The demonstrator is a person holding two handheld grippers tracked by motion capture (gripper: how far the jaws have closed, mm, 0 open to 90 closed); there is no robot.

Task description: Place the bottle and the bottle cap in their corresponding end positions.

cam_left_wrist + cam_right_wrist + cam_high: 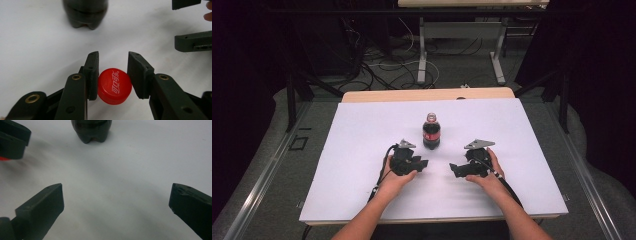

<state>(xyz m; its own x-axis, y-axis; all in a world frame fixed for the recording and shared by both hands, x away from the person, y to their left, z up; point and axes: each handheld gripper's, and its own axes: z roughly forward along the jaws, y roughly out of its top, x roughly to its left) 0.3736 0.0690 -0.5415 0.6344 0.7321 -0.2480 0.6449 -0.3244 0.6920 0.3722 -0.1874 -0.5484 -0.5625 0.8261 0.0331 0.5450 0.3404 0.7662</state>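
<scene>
In the high view, the cola bottle (431, 131) stands uncapped on the white table (362, 130), the left gripper (422, 165) at its seven o'clock and the right gripper (455, 170) at its five o'clock. In the left gripper view, the jaws pinch a red cap (114, 85), the bottle at eleven o'clock. In the right gripper view, the jaws stand spread wide with nothing between them, the bottle at twelve o'clock.

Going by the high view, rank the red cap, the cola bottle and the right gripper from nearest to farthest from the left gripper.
1. Red cap: clamped between the jaws of the left gripper, as the left gripper view shows.
2. Cola bottle: standing upright just beyond and to the right.
3. Right gripper: across the gap to the right, jaws wide open.
</scene>
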